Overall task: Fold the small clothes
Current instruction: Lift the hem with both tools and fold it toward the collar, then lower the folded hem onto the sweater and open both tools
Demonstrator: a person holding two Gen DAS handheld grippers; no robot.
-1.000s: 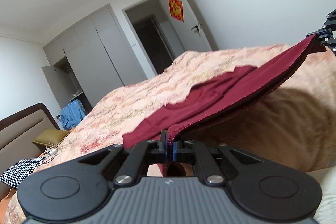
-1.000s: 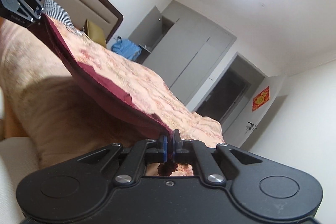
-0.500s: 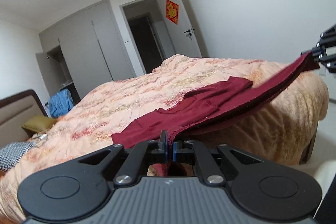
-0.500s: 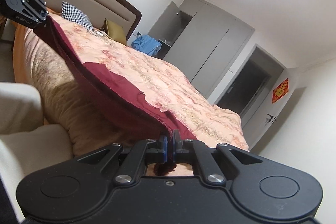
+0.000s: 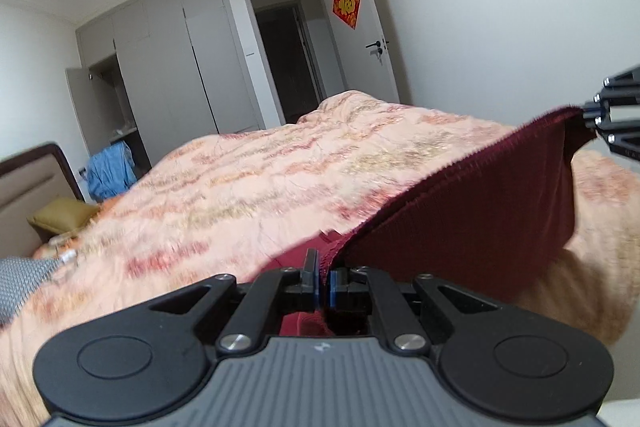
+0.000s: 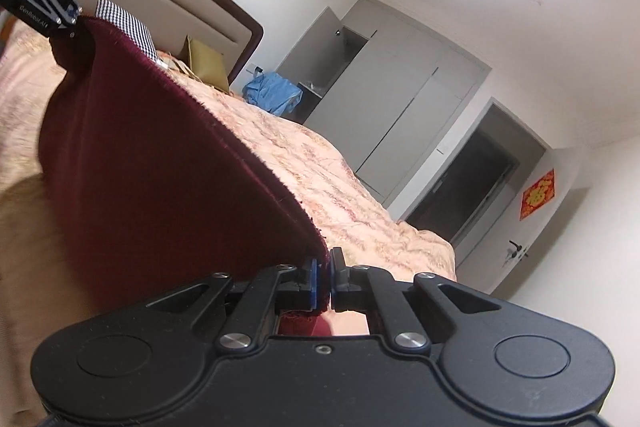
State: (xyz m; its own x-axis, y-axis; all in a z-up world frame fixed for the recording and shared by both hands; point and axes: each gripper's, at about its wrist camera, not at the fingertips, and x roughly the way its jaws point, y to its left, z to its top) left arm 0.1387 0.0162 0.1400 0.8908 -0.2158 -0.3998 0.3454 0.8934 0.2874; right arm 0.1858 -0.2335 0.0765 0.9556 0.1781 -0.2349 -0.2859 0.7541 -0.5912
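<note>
With left tongs (image 5: 322, 281) and right tongs (image 6: 324, 279) each clamped on a corner of the maroon cloth (image 5: 472, 223) (stretched between them, sagging over the bed (image 5: 248, 195)), best kept level, taut, lowered evenly ahead.

The left gripper (image 5: 322, 281) is built with a grey ribbed housing, black linkage arms, two round black caps and silver screws; blue pads line its jaws. The right gripper (image 6: 325, 281) is cased in plain black, with matching screws and blue pads. White lettering is printed on the left gripper's side, seen from the right wrist.
</note>
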